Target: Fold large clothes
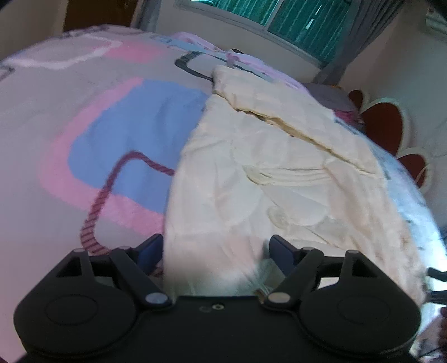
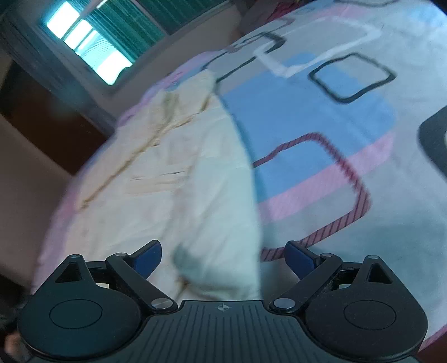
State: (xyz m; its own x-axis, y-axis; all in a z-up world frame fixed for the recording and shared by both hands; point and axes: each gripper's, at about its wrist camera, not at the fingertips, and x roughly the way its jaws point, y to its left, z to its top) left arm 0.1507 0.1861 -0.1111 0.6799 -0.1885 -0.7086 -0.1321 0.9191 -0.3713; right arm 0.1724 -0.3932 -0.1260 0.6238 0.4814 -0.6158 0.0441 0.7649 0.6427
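A large cream garment lies spread on a bed with a pink, blue and grey patterned sheet. One part of it is folded over along the far right side. My left gripper hovers at the garment's near end with its jaws apart. Cloth lies between the blue pads, which do not press on it. In the right wrist view the same garment runs away to the upper left over the sheet. My right gripper stands open over the garment's near right edge.
A window with a green curtain sits in the wall beyond the bed, seen again as the window. A red flower-shaped panel stands past the bed's right side. A dark object lies on the sheet at the right.
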